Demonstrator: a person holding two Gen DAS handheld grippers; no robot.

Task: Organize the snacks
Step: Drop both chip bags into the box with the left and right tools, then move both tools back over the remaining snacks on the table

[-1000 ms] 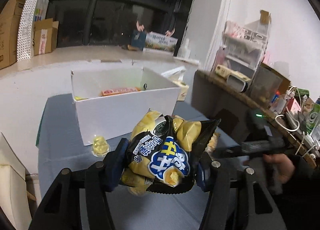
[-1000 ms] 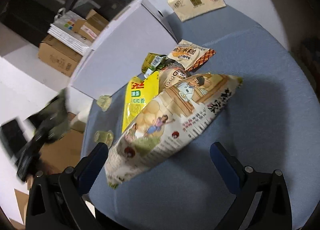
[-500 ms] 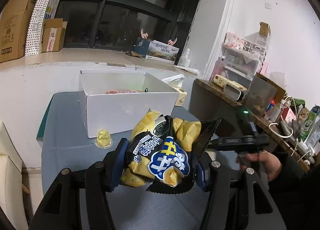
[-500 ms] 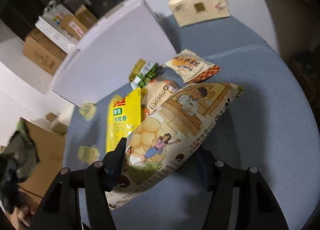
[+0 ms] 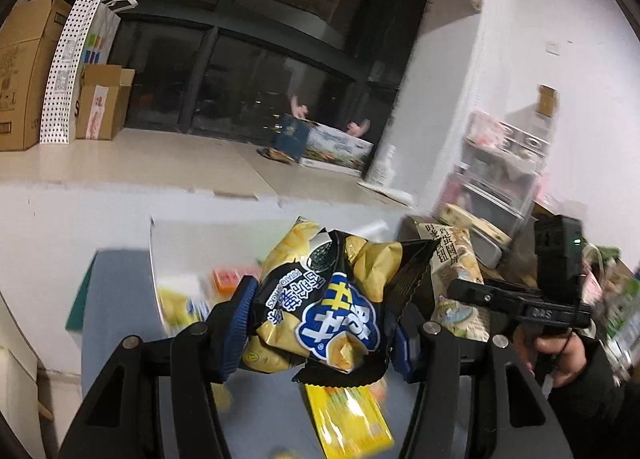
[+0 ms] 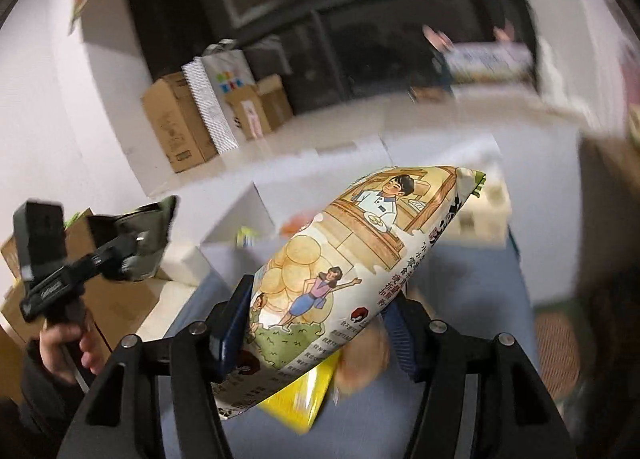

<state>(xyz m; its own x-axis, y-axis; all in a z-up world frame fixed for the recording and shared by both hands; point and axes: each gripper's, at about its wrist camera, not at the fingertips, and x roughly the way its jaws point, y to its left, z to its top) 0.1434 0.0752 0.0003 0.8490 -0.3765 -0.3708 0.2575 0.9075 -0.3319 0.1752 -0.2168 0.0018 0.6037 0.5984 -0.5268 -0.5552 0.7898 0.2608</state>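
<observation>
My left gripper (image 5: pixel 320 323) is shut on a black and yellow chip bag (image 5: pixel 332 299), held in the air in front of the white box (image 5: pixel 180 243). An orange packet (image 5: pixel 230 279) lies inside the box. My right gripper (image 6: pixel 316 323) is shut on a large beige illustrated snack bag (image 6: pixel 352 259), held clear of the blue table (image 6: pixel 460 299). The left wrist view shows that beige bag (image 5: pixel 452 271) at the right, beside the chip bag. In the right wrist view the left gripper (image 6: pixel 116 255) appears at the left with its dark bag. A yellow packet (image 5: pixel 352 423) lies on the table below.
Cardboard boxes (image 5: pixel 24 71) and a dotted paper bag (image 5: pixel 68 71) stand on the counter behind. A cluttered shelf (image 5: pixel 500 163) fills the right side. A hand (image 5: pixel 560 351) grips the right tool. The yellow packet (image 6: pixel 300 399) and another snack lie under the beige bag.
The right gripper closed on the beige bag and lifted it off the table, rolling as it rose. The left gripper carried the chip bag up and closer to the white box.
</observation>
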